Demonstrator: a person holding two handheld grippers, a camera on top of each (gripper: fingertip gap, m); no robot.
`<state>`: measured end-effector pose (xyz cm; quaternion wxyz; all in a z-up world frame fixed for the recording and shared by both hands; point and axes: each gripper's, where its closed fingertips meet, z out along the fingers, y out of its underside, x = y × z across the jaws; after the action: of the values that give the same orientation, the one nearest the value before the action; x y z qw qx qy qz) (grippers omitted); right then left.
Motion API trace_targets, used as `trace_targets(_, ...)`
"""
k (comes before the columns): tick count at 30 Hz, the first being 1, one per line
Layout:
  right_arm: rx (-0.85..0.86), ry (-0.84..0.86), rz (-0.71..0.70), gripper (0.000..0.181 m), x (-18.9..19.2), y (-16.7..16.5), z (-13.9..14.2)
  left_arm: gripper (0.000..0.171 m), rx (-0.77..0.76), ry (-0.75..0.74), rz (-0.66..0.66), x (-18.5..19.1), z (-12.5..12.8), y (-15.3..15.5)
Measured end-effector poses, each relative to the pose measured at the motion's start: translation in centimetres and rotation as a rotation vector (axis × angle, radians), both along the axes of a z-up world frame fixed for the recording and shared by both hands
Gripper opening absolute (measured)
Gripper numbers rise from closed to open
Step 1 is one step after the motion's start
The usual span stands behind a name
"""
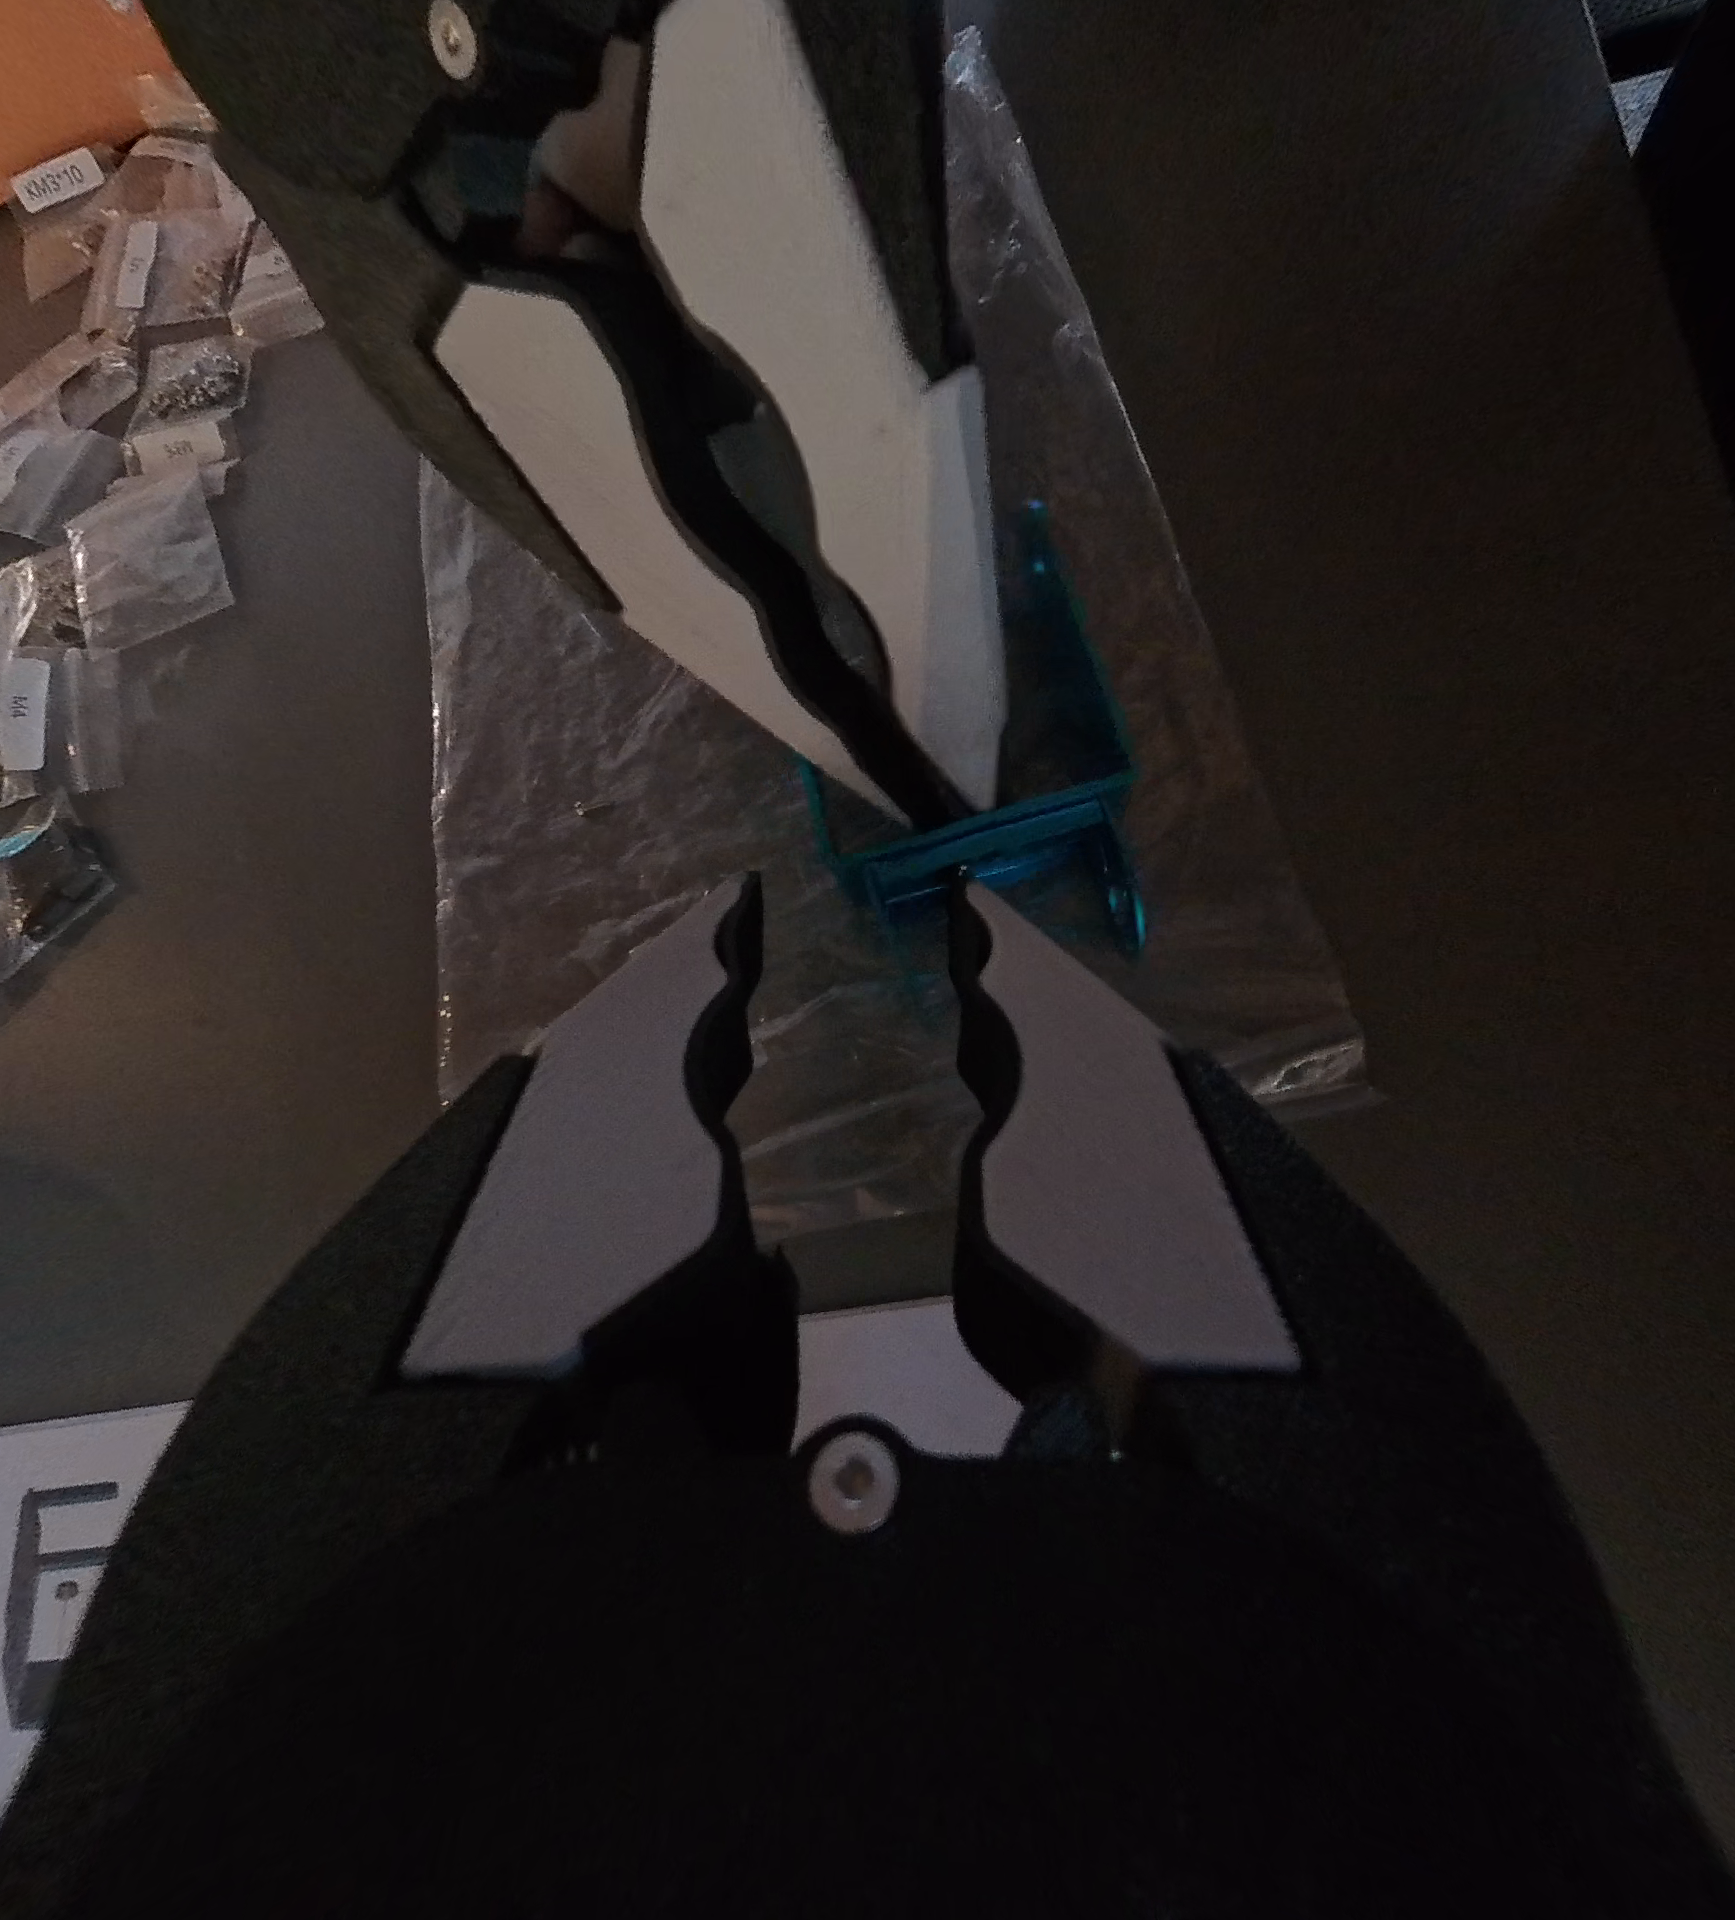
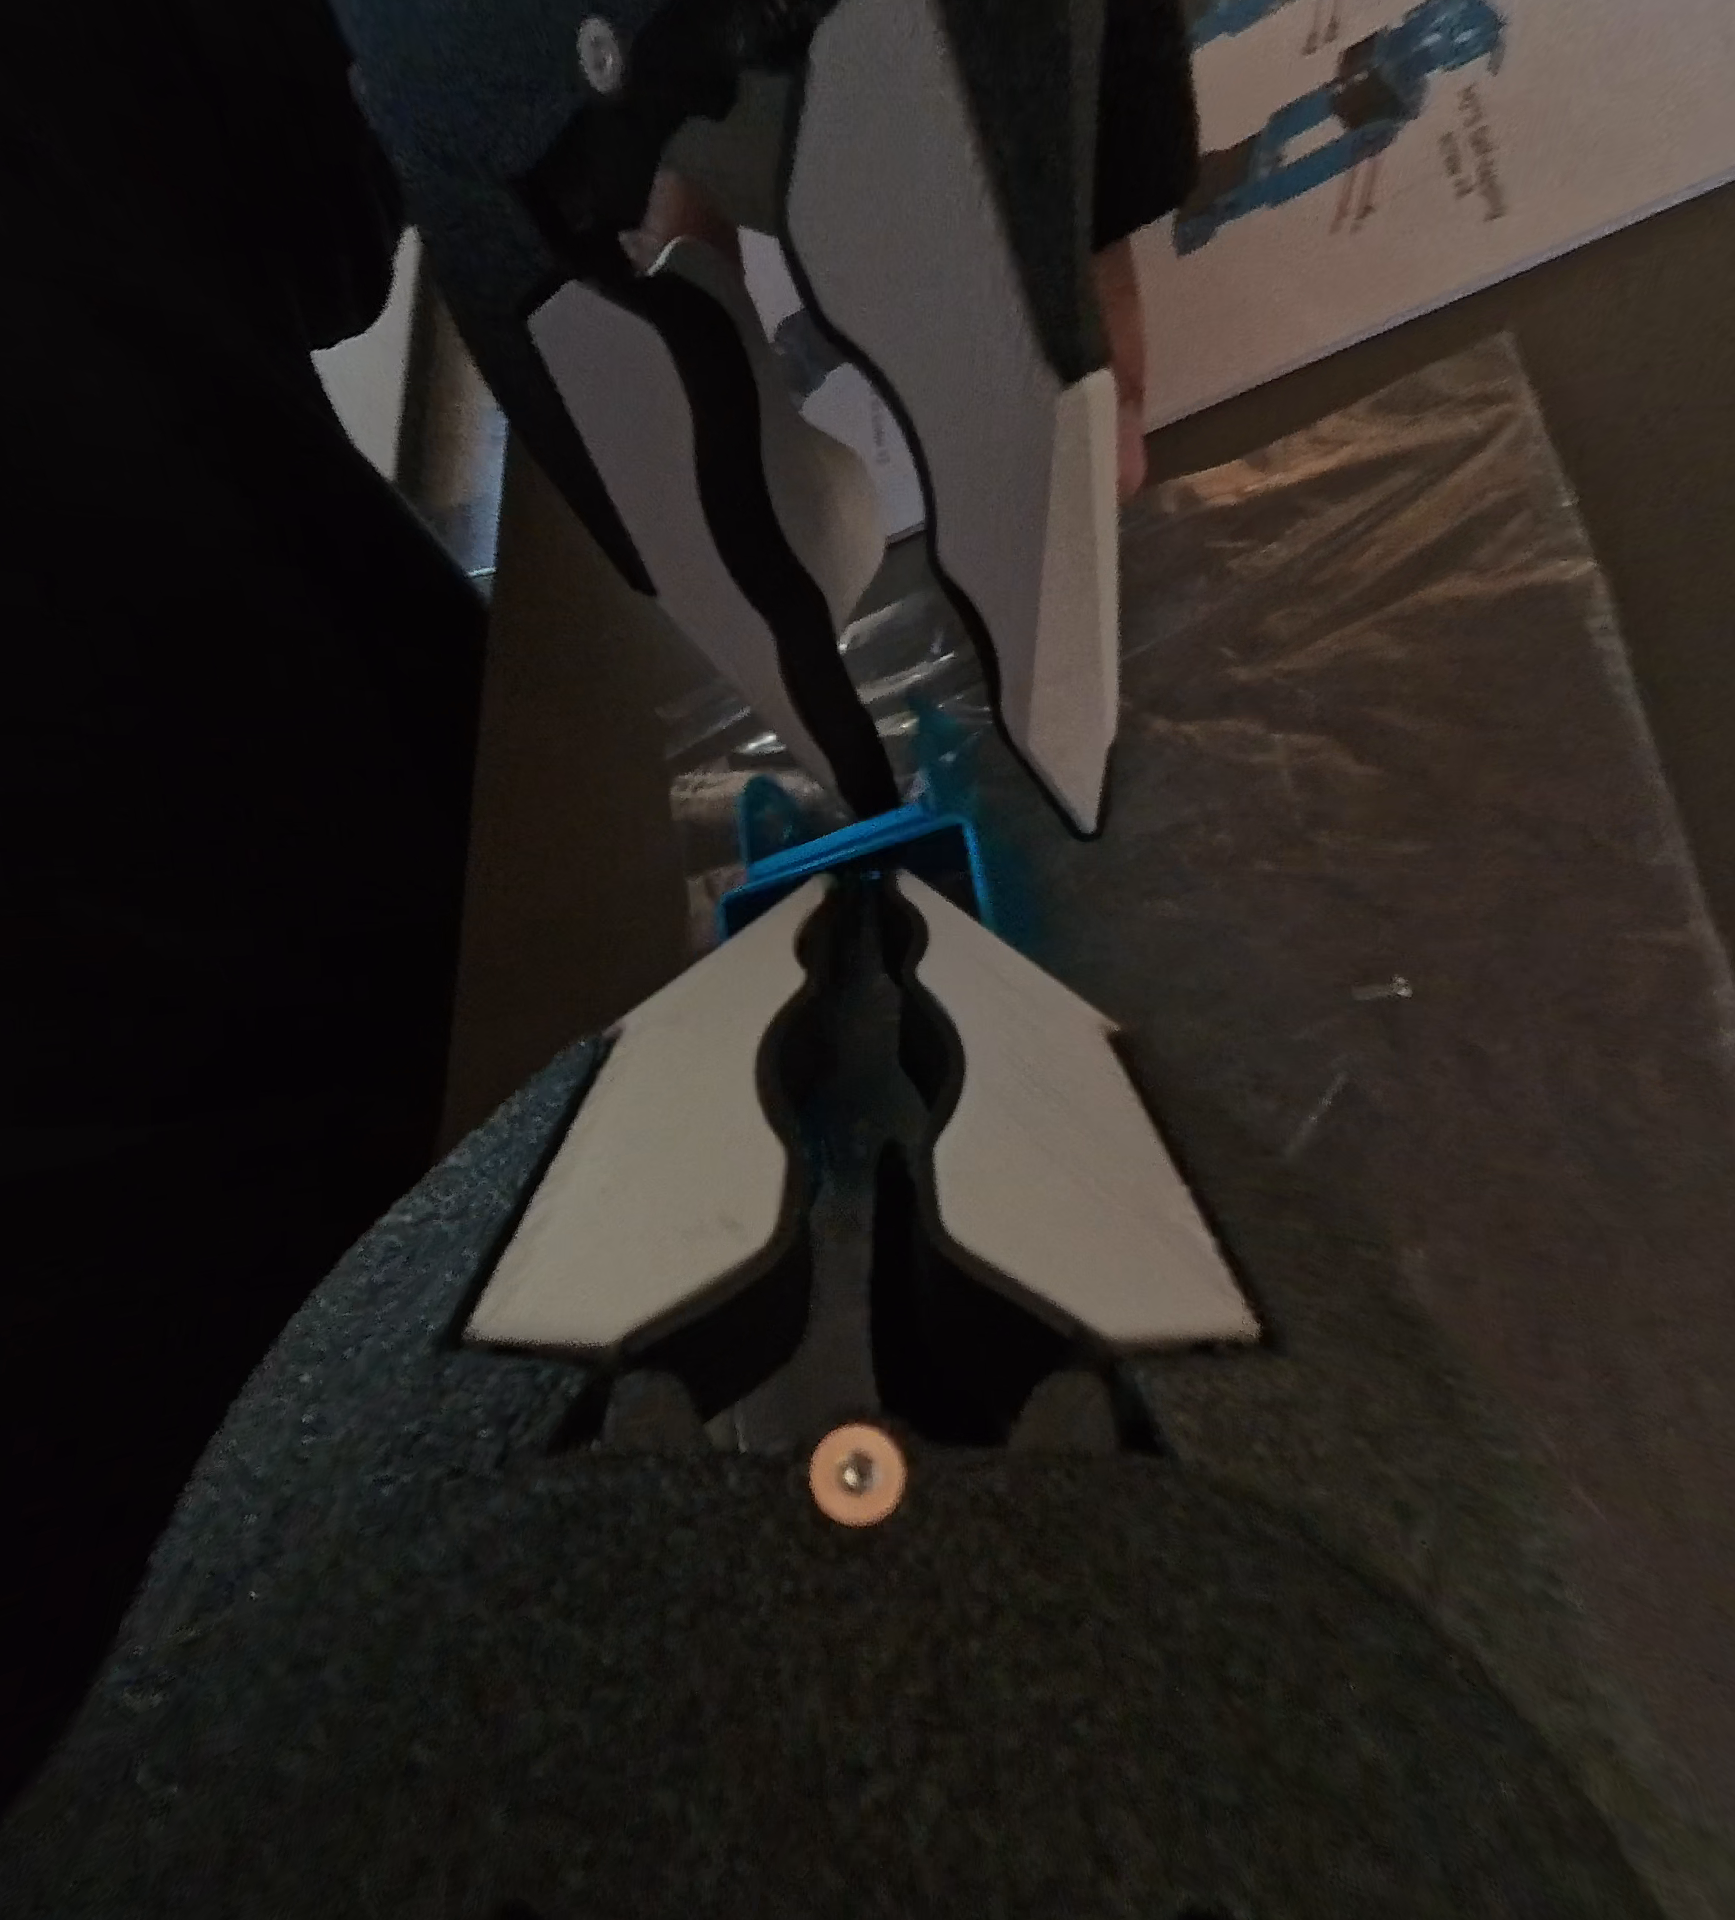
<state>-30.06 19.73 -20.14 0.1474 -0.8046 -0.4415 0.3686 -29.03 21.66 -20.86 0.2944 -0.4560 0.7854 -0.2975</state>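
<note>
The right gripper (image 2: 868,883) pinches the blue bracket (image 1: 1008,831), seemingly light, stiff metal, by its thin top edge, while the left gripper (image 1: 858,883) gapes beside it.

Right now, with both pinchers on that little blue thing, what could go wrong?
1. The right gripper is shut on only the top edge of the blue bracket, so it might slip out.
2. The left gripper is open, one fingertip touching the bracket; a nudge could tip it.
3. The clear plastic sheet underneath looks slippery, and a tiny loose screw could roll away.
</note>
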Motion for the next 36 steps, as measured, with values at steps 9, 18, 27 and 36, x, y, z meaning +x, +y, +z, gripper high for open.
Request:
trace_targets(9, -0.125, 0.075, 0.017, 0.026, -0.2, -0.9, 0.9, 0.034, 0.006, -0.002, -0.001, 0.0, 0.0, 0.0)
trace_targets(18, -0.042, 0.030, 0.024, 0.024, 0.8, -0.4, 1.2, 0.034, 0.008, -0.001, 0.000, 0.0, 0.0, 0.0)
trace_targets(27, 0.115, 0.030, 0.098, 0.016, 2.8, -0.4, 2.3, 0.035, 0.030, 0.013, 0.003, -0.4, -0.1, 0.5)
trace_targets(36, 0.355, -0.047, 0.110, 0.024, 6.8, 1.3, 0.9, 0.036, -0.035, -0.036, 0.139, -1.0, 3.1, 1.4)
